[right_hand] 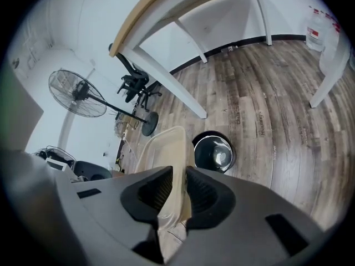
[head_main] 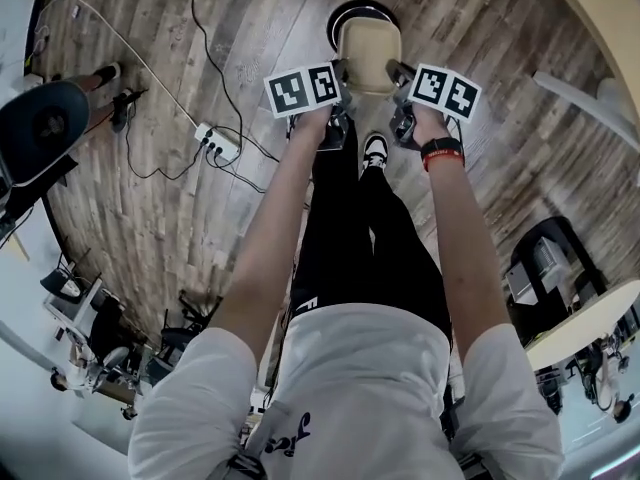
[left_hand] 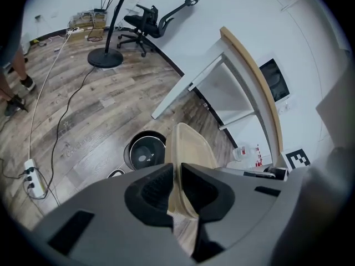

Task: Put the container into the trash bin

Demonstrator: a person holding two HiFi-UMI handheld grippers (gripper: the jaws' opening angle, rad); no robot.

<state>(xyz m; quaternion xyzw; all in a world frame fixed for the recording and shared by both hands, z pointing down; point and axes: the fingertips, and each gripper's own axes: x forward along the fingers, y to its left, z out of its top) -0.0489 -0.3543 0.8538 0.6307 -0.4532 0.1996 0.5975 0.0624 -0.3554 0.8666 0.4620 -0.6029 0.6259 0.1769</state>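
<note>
You've got the container (head_main: 367, 53) pinched from both sides: left hand-held gripper (left_hand: 176, 188) closed narrow on one rim, right hand-held gripper (right_hand: 178, 195) the same on the other. It hangs above the trash bin (head_main: 362, 10), long axis running out ahead of the jaws toward the bin, neither hand nearer. The head view hides most of the bin behind the container. Both gripper views show its open mouth down on the floor (head_main: 200, 48), just past the container's far end, so I'd guess lower and let go

Container (head_main: 367, 53) above trash bin (head_main: 343, 10), left gripper (head_main: 341, 72), right gripper (head_main: 399, 74) flanking it
</note>
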